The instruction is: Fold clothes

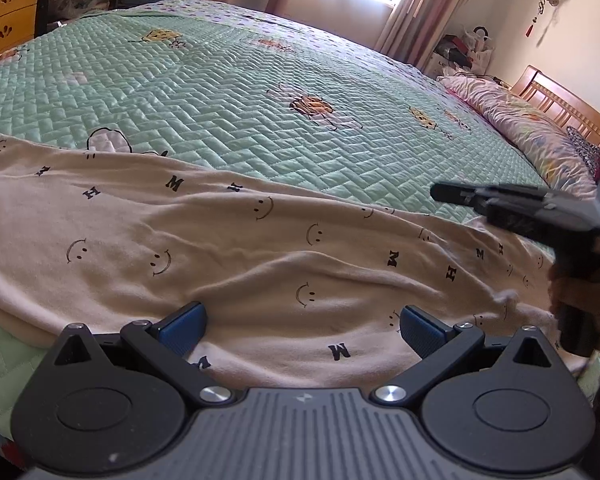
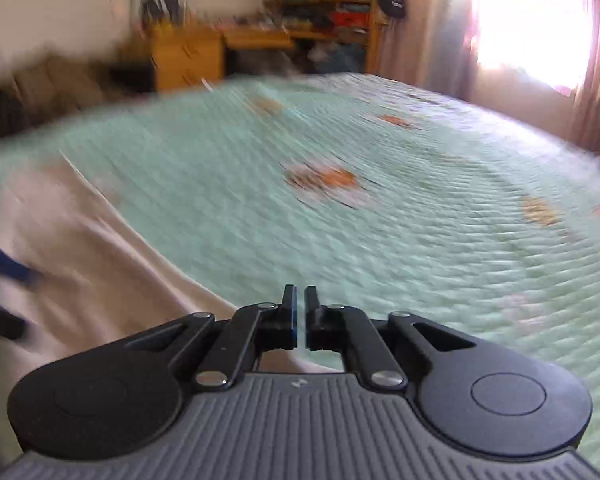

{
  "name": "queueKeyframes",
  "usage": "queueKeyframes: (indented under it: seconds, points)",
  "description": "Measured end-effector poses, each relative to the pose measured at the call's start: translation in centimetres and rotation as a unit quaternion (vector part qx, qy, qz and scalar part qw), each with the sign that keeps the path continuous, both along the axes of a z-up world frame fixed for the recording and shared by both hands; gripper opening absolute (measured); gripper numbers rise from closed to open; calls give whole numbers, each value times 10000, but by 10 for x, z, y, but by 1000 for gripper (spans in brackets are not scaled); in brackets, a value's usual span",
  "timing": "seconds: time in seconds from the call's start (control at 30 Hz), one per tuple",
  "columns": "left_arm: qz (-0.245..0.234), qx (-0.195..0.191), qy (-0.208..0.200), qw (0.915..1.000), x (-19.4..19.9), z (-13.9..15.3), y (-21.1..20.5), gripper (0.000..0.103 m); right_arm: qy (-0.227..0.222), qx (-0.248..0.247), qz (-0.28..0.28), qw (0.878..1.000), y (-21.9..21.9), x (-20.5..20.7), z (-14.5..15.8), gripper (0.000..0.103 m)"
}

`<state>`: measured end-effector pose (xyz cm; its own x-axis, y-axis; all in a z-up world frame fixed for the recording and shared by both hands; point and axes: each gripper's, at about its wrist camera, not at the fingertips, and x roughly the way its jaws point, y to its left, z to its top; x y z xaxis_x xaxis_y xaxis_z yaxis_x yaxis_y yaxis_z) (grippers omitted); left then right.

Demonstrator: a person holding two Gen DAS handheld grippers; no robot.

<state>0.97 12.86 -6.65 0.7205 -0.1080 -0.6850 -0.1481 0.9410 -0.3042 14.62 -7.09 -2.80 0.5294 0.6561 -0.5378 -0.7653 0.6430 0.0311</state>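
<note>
right gripper (image 2: 300, 316) closed, empty | garment (image 2: 92, 264) blurred, edge cut off

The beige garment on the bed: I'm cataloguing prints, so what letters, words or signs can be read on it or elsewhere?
"M": printed repeatedly on the beige garment.
"H": printed repeatedly on the same garment.
Smiley faces: scattered across it; no words.
Small emblem on each gripper body: not readable.
Right wrist view: too blurred to read.
</note>
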Motion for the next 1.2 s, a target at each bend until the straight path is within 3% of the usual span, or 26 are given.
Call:
queueKeyframes:
  seconds: [0.07, 0.17, 0.3, 0.43, 0.5, 0.57, 0.7, 0.83, 0.93, 0.97, 1.03, 1.1, 1.2]
  points:
    - [-16, 76, 13, 10000, 0, 0, -2, 102, -77, -183, 381, 9991, 16, -7, 4, 7]
    - [-57, 84, 20, 9999, 0, 0, -2, 102, -246, -788, 804, 9933, 41, -9, -6, 17]
    - [-42, -115, -11, 9999, -1, 1, 5, 102, -284, -1200, 1150, 9857, 55, -13, -18, 24]
    - [-70, -124, -37, 9999, -1, 0, 4, 102, -157, -1215, 1222, 9849, 54, -12, -18, 26]
    - [-114, -84, -63, 9999, -3, 0, 3, 102, 17, -1182, 1276, 9848, 56, -9, -17, 5]
    - [-135, -86, -107, 9998, -4, -1, 4, 102, -65, -1240, 1253, 9843, 60, -11, -16, 2]
    - [-135, -131, -143, 9997, -5, -1, 6, 102, -457, -1249, 743, 9883, 63, -10, -16, 2]
    - [-145, -269, -146, 9994, -6, 0, 10, 102, -303, -863, 547, 9943, 55, -5, -9, 2]
    - [-23, -626, -165, 9979, -7, 2, 19, 102, -241, -572, 436, 9971, 44, 3, 0, 5]
    - [29, -796, -159, 9967, -8, 4, 23, 102, -106, -473, 454, 9978, 41, 9, 2, 6]
    - [64, -1025, -125, 9946, -7, 6, 29, 102, 472, -153, 537, 9973, 32, 27, 1, 19]
    - [34, -1164, -82, 9932, -4, 6, 35, 102, 1088, 96, 790, 9909, 26, 42, -2, 45]
    - [-180, -1195, -58, 9927, 2, 8, 37, 102, 1821, 270, 1197, 9756, 21, 63, -9, 51]
